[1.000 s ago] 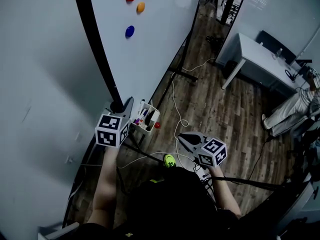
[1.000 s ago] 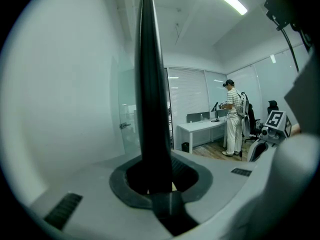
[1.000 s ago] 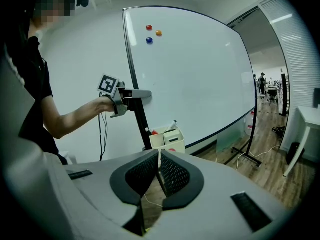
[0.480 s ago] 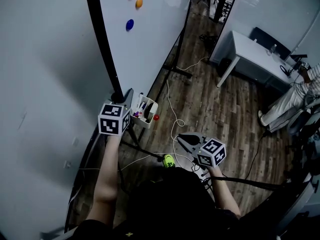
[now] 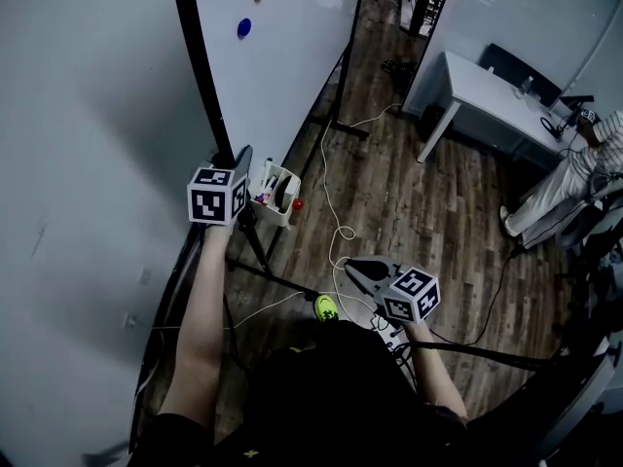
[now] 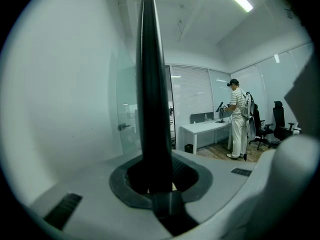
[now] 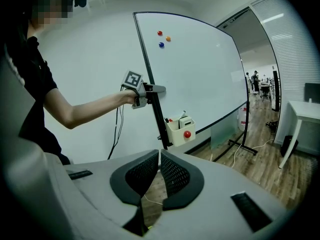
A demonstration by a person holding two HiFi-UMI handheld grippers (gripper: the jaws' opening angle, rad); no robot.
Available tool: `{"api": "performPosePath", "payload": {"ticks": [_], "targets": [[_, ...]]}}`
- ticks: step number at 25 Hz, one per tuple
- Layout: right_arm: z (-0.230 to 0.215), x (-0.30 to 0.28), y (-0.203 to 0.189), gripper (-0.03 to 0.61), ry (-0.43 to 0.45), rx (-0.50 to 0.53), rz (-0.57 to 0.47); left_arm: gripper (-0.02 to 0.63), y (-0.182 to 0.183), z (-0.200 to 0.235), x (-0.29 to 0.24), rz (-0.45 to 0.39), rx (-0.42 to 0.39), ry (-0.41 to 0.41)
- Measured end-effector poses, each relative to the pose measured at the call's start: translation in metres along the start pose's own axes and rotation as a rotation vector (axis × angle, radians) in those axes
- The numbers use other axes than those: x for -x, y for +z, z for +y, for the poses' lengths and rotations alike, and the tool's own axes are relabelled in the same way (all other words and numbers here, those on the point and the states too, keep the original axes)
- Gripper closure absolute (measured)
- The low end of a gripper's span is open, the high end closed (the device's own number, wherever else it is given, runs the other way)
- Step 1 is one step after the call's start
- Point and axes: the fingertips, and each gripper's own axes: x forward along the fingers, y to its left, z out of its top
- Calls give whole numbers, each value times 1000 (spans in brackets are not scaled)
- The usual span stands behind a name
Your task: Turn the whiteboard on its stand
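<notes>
The whiteboard point(image 5: 292, 47) stands upright on its wheeled stand, with a black frame edge point(image 5: 200, 76) and three coloured magnets point(image 5: 243, 27) near its top. My left gripper point(image 5: 241, 163) is shut on that black edge low down, just above a white pen box point(image 5: 275, 195). In the left gripper view the black frame edge point(image 6: 152, 109) runs up from between the pads of the left gripper point(image 6: 160, 184). My right gripper point(image 5: 358, 269) hangs over the wood floor, shut and holding nothing. The right gripper view shows the right gripper point(image 7: 160, 159), the whiteboard point(image 7: 200, 74) and the left gripper point(image 7: 150, 90) on its edge.
A pale wall point(image 5: 78, 163) is close on the left. The stand's black foot point(image 5: 341, 129) and white cables point(image 5: 336, 212) lie on the floor. A white desk point(image 5: 487, 95) stands at the back right, with a person point(image 5: 565, 193) beside it.
My left gripper has moved a little farther from me, still on the black frame edge, and the board's near edge went with it. The right gripper has stayed put.
</notes>
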Motion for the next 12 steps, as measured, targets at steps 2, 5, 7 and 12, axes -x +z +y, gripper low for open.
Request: {"api": "performPosePath", "payload": {"ticks": [2, 5, 7, 12], "targets": [[-2, 2, 2, 569, -4, 5, -7, 528, 1, 2, -2, 1, 0, 2], [-4, 8, 1, 569, -10, 3, -5, 528, 1, 2, -3, 4, 2, 6], [-2, 11, -1, 569, -12, -2, -2, 528, 1, 2, -3, 7, -2, 7], [2, 15, -8, 569, -11, -8, -3, 508, 1, 0, -4, 3, -26, -16]]}}
